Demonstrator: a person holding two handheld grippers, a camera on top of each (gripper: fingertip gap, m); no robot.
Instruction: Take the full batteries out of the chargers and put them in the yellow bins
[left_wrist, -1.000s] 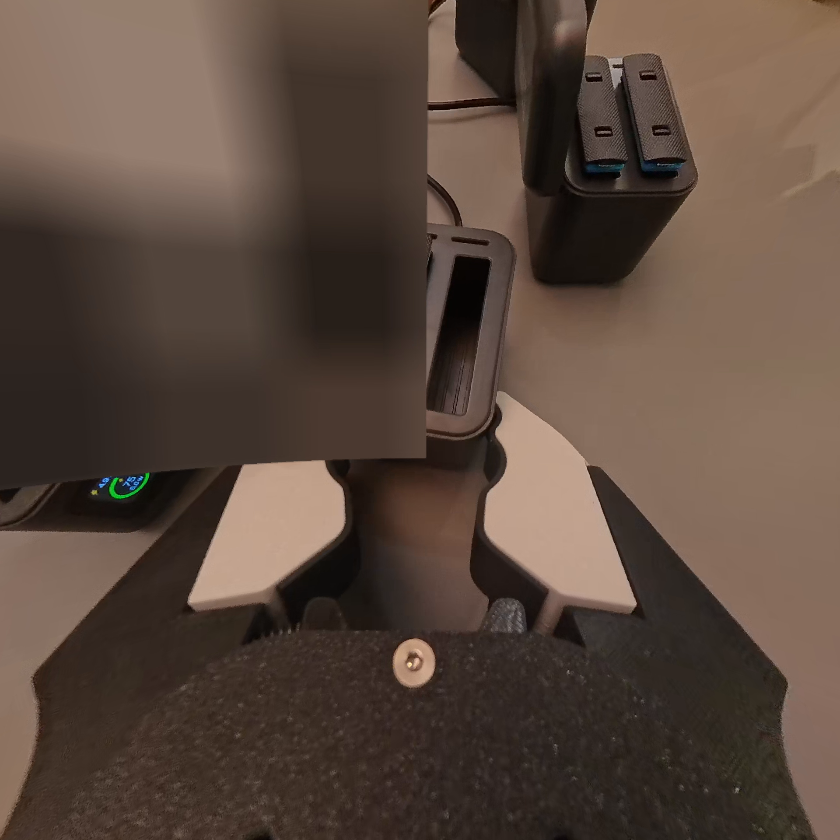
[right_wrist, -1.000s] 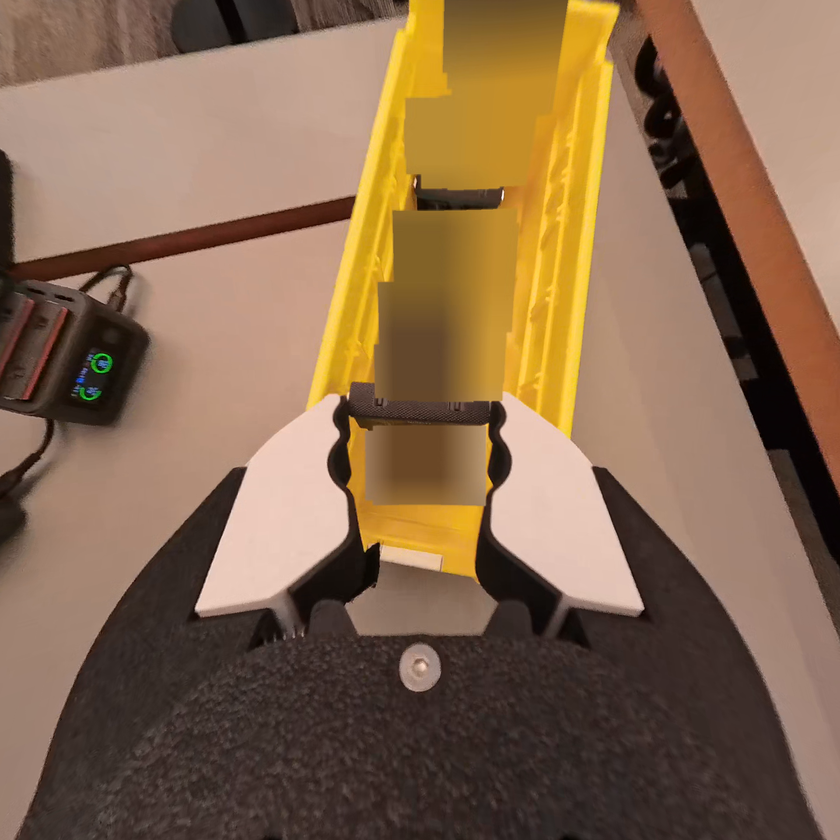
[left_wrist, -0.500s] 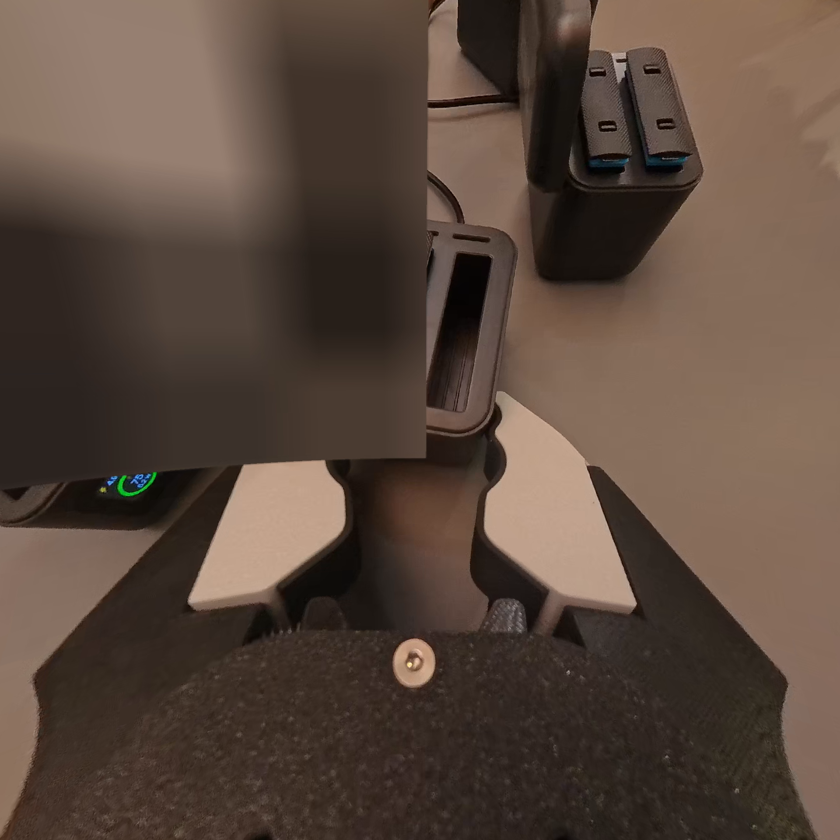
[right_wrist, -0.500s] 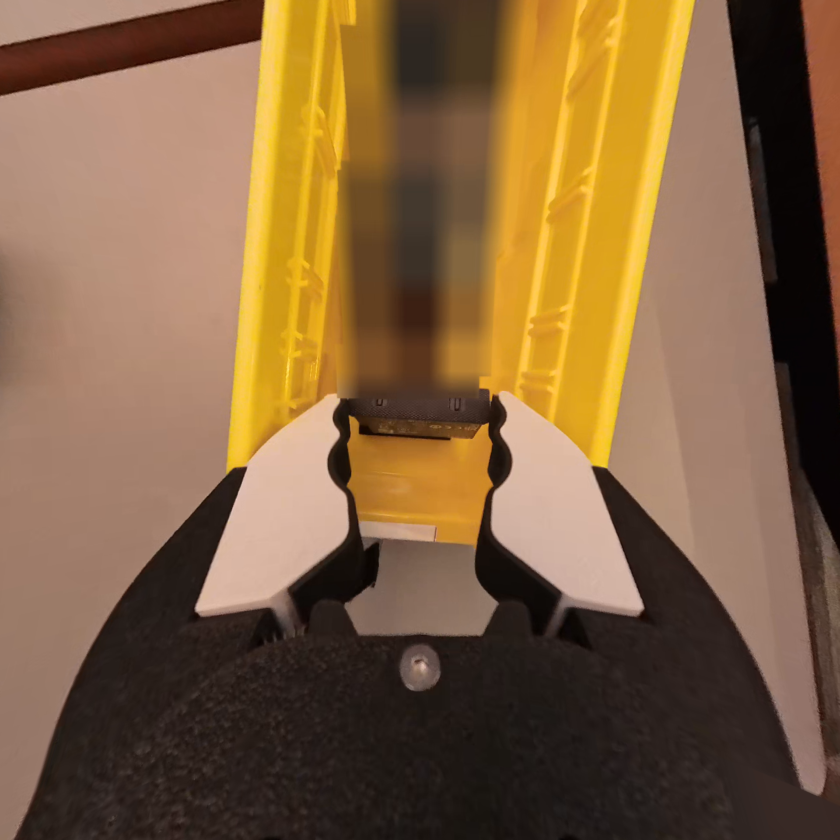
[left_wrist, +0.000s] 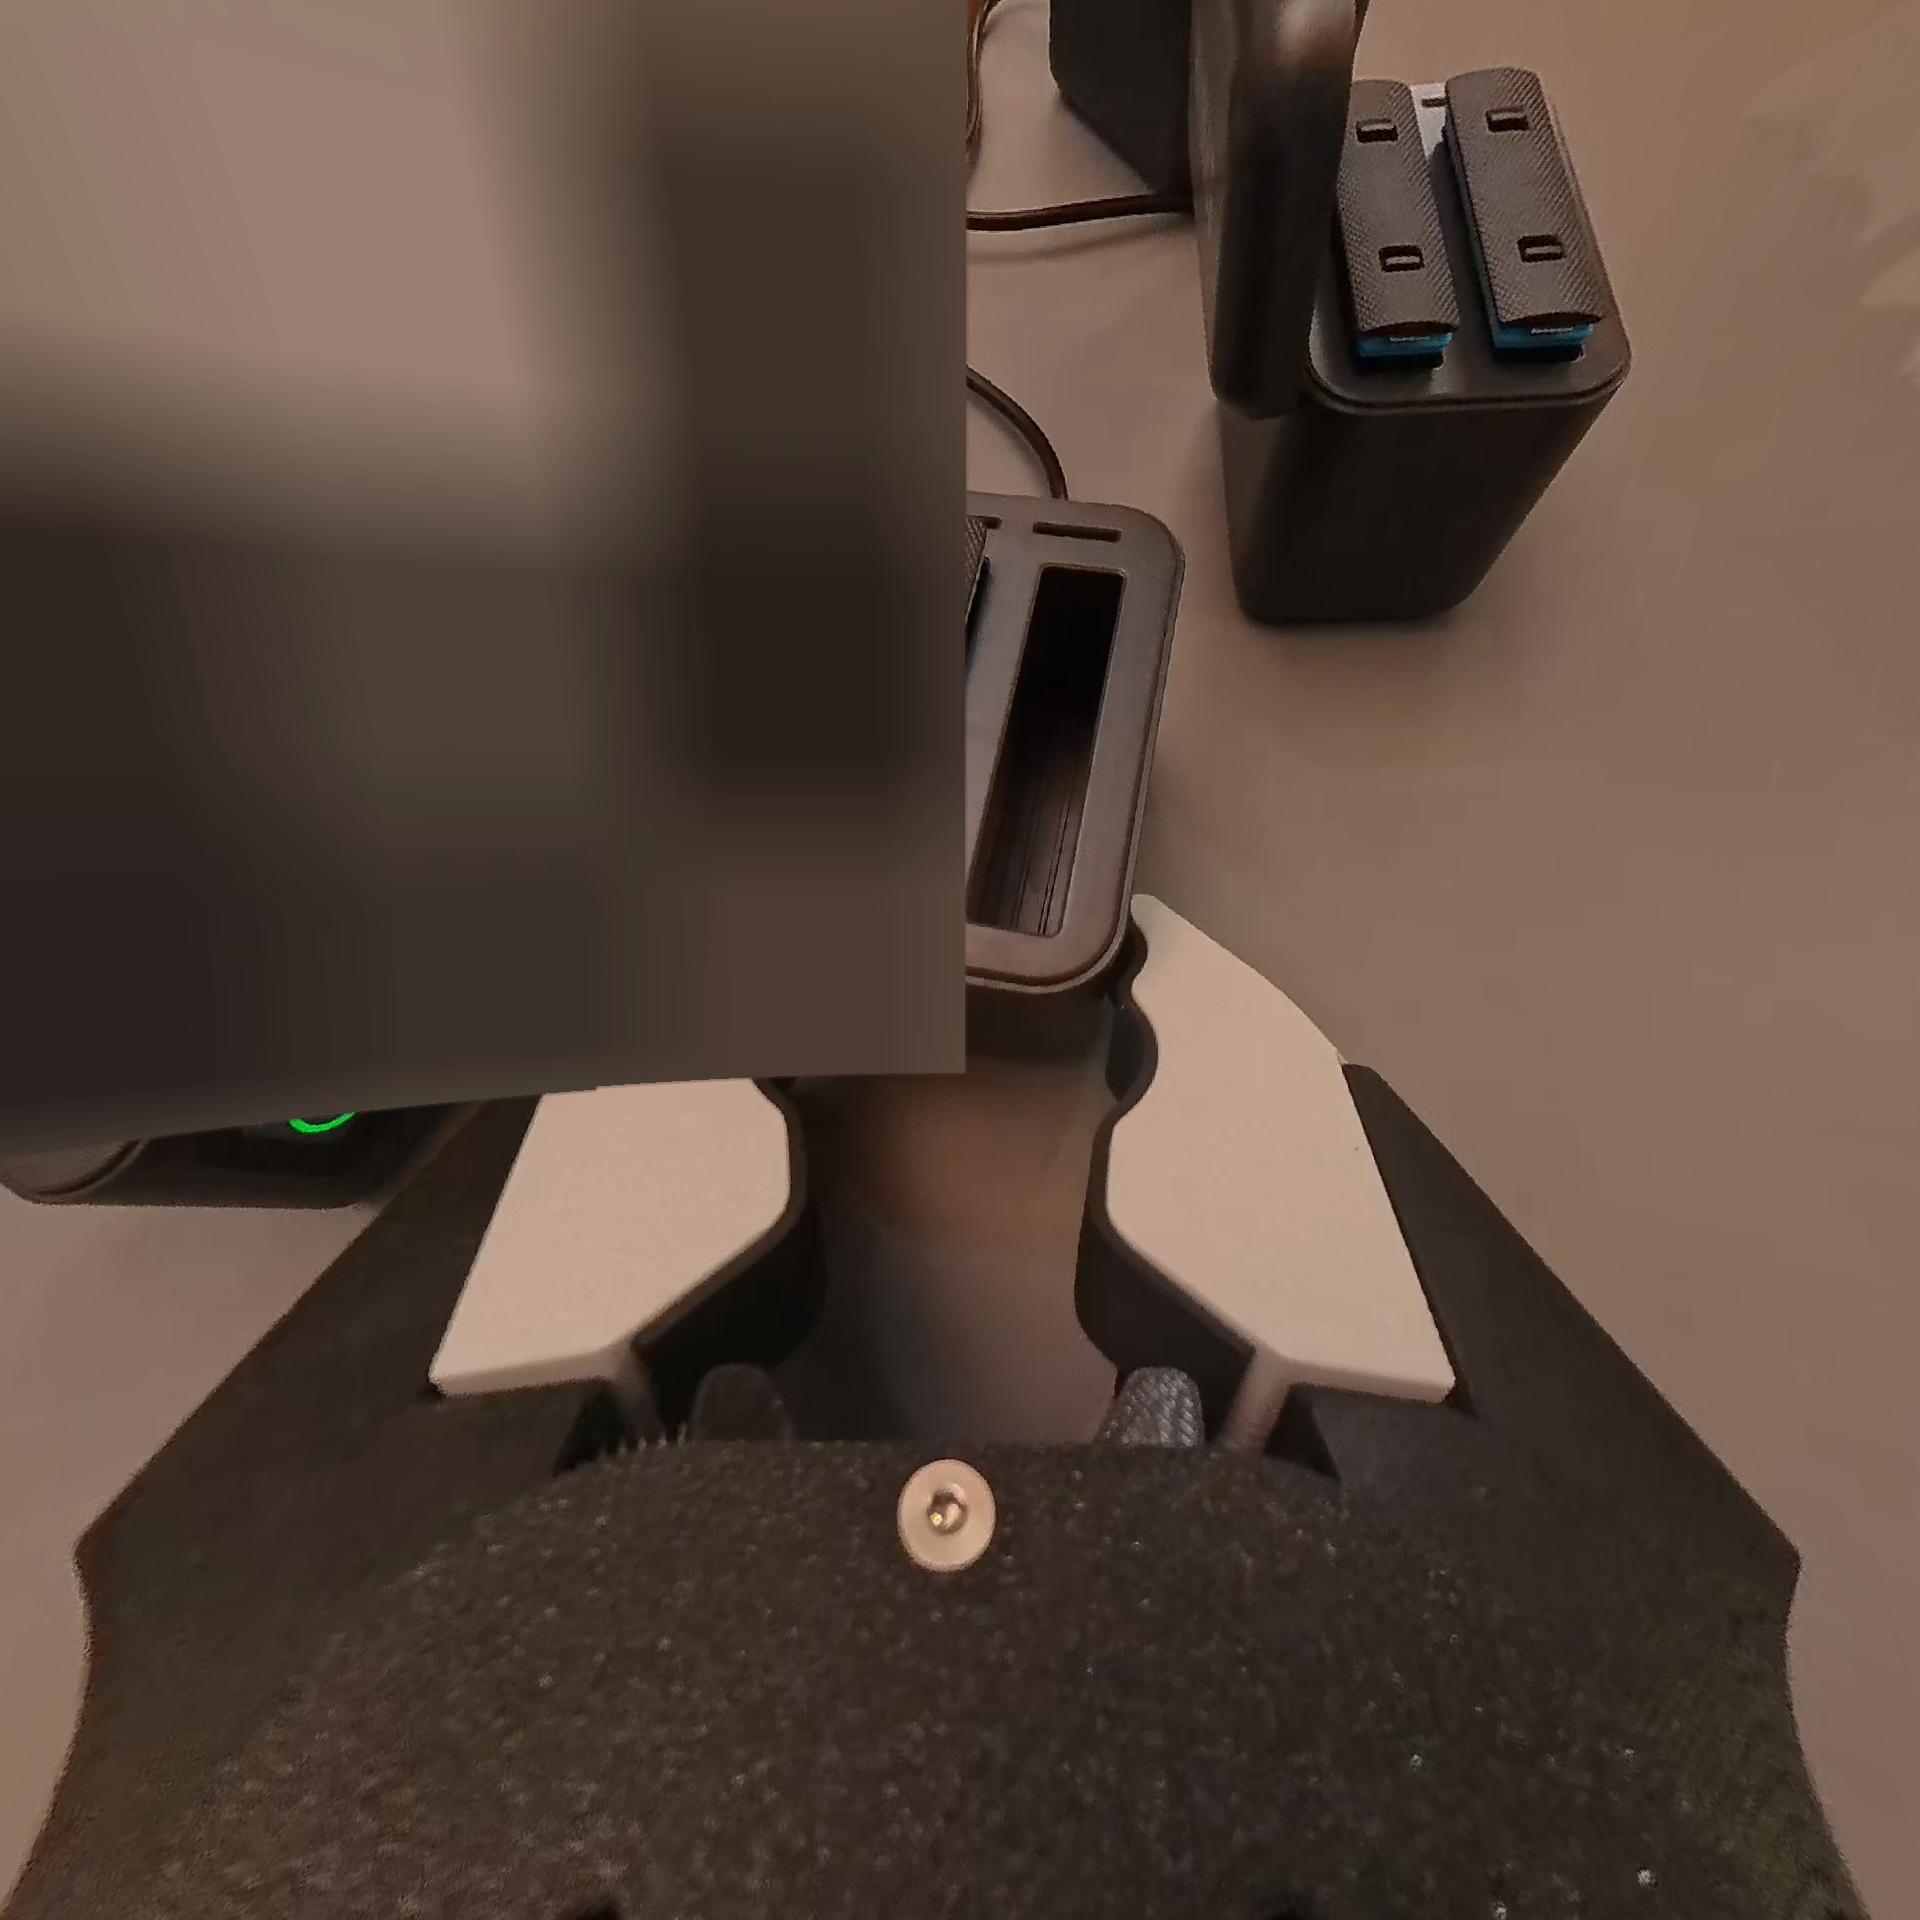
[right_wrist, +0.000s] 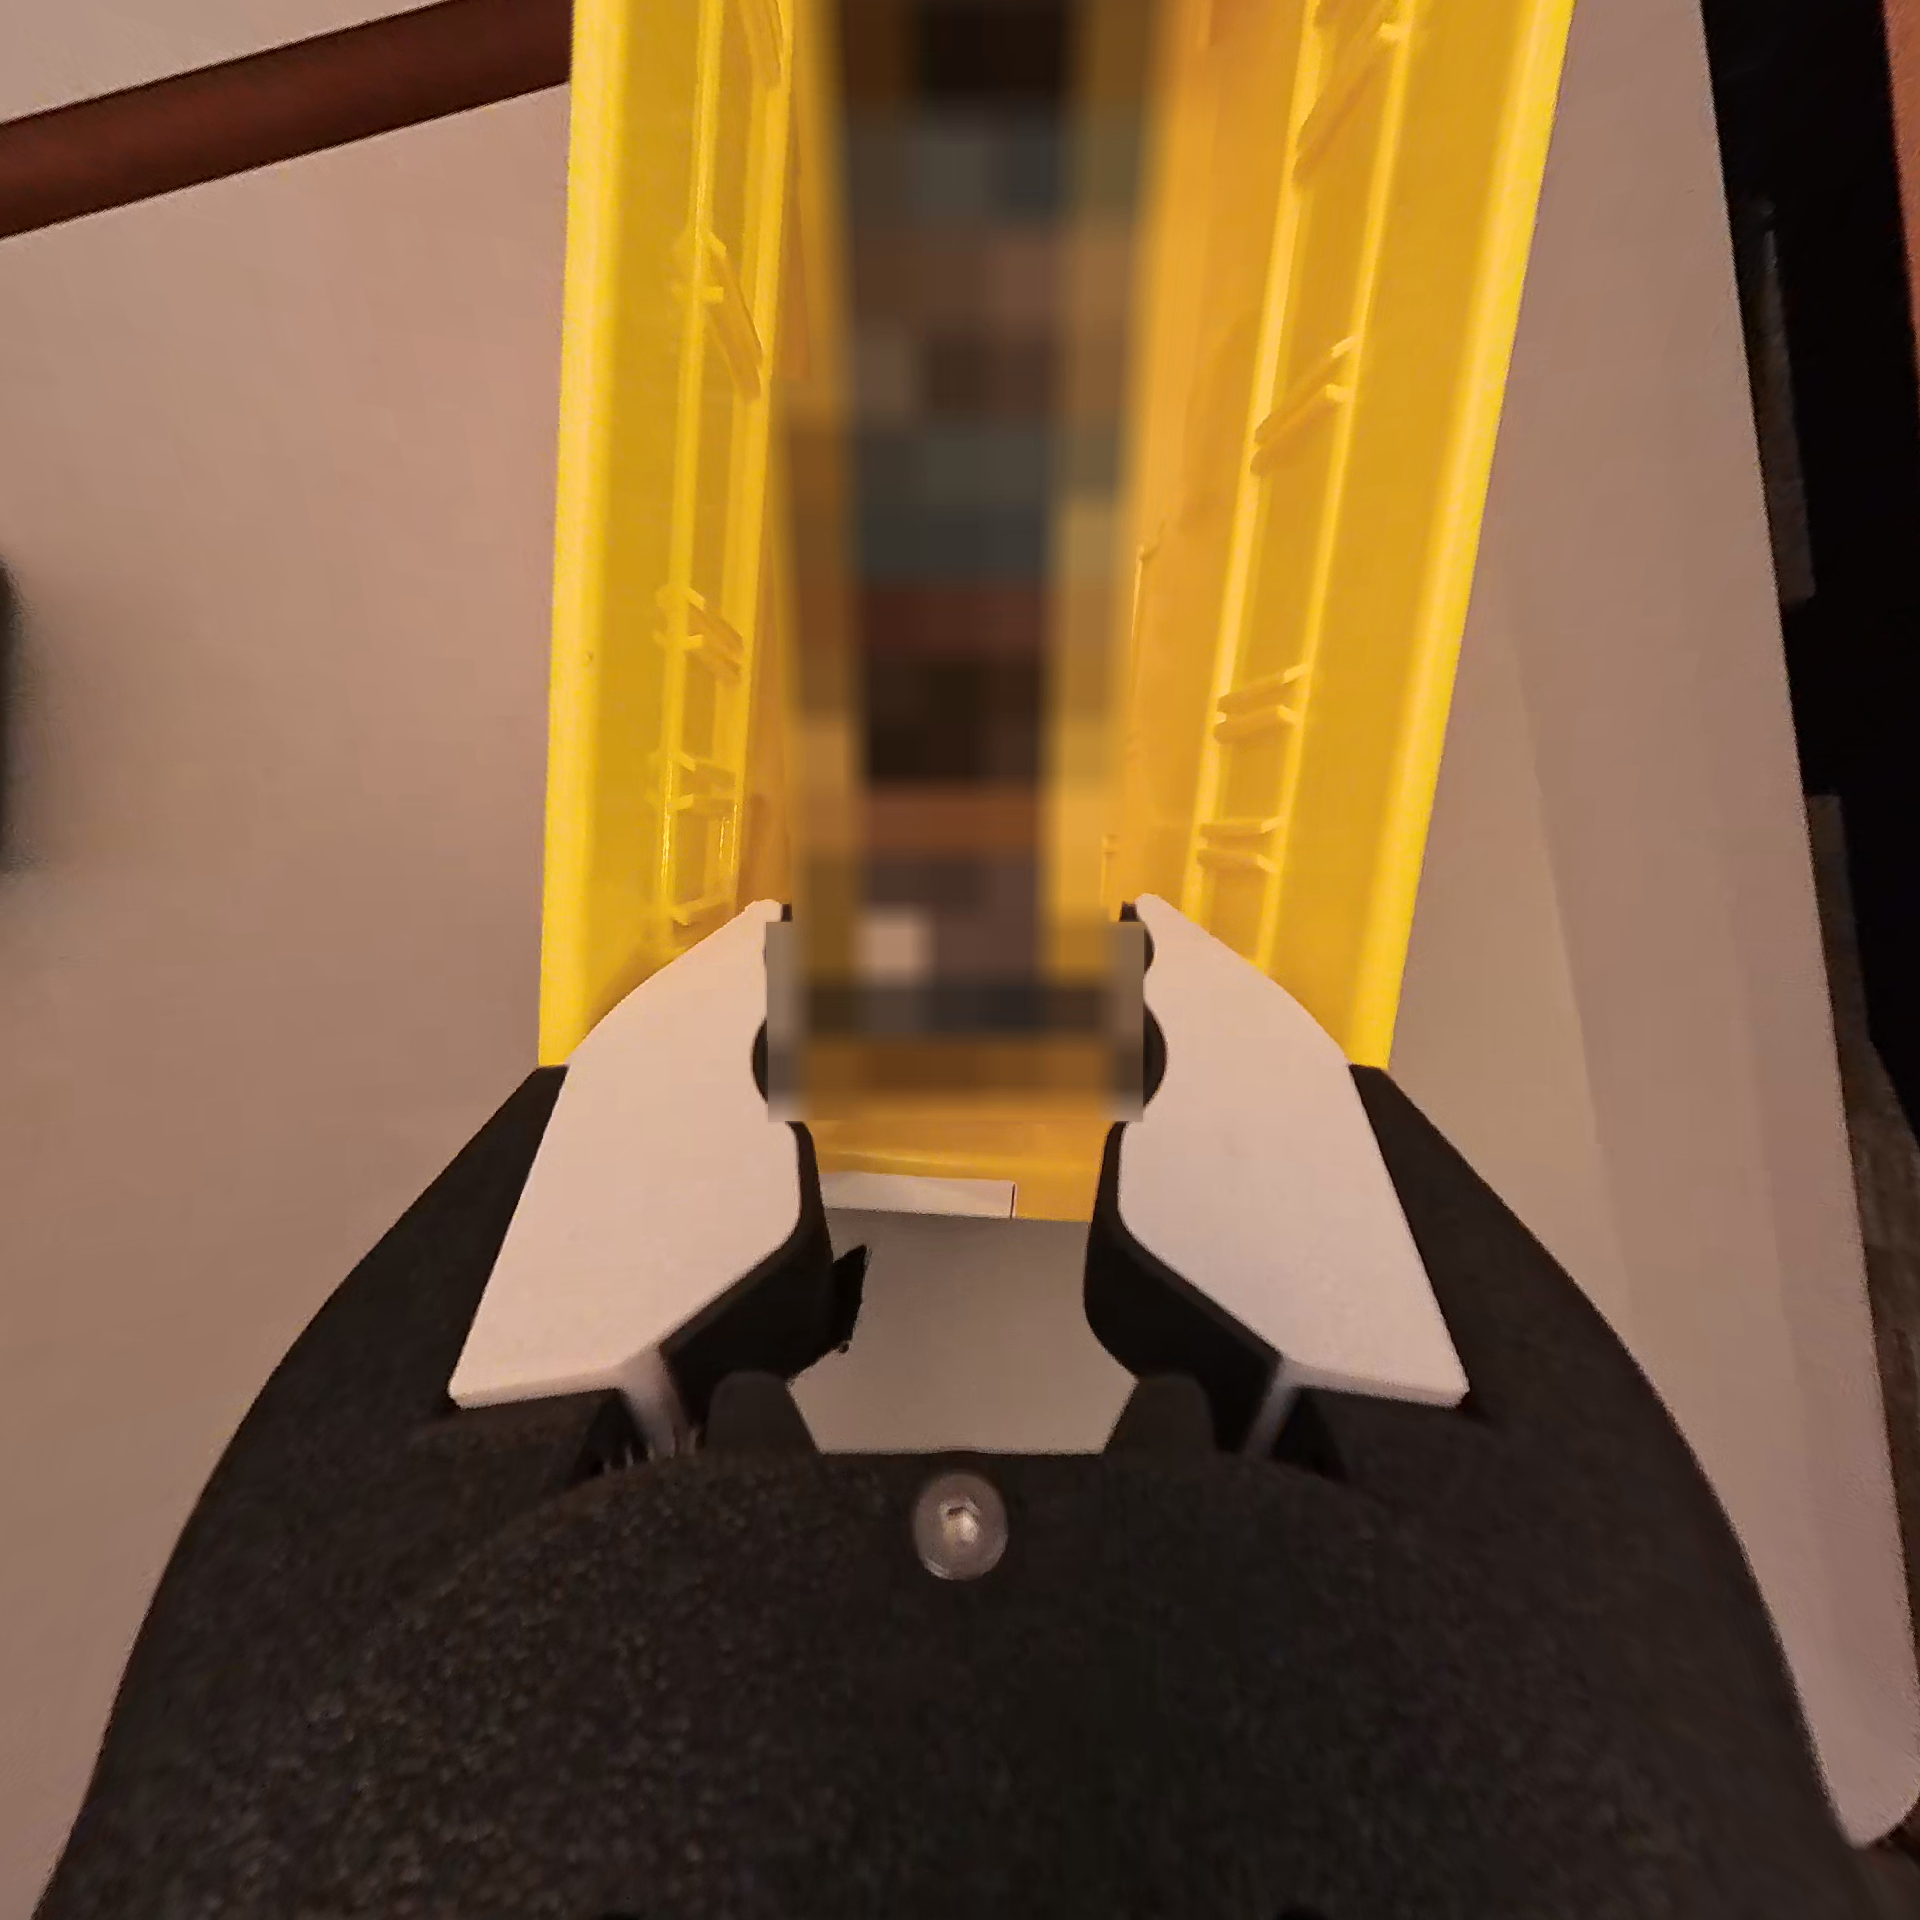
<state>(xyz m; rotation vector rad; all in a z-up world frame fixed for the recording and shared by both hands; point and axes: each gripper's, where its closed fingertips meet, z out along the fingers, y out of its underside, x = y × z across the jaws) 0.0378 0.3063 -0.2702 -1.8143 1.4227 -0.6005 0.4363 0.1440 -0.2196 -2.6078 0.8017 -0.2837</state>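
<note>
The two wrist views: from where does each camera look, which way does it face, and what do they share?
Left wrist view: sits on the left gripper, faces forward and down at a black charger with an empty slot; farther off, a second charger holds two batteries. Its white fingers show.
Right wrist view: sits on the right gripper, faces forward and down along the yellow bin. Its white fingers show; a mosaic hides the gap.
Shared: only the pale table; neither shows the other gripper.

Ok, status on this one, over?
Left tongs at near charger, grip hidden. Right tongs over yellow bin, near end, tips masked, battery unconfirmed. Two batteries seated in far charger. Nothing blocking seen.
</note>
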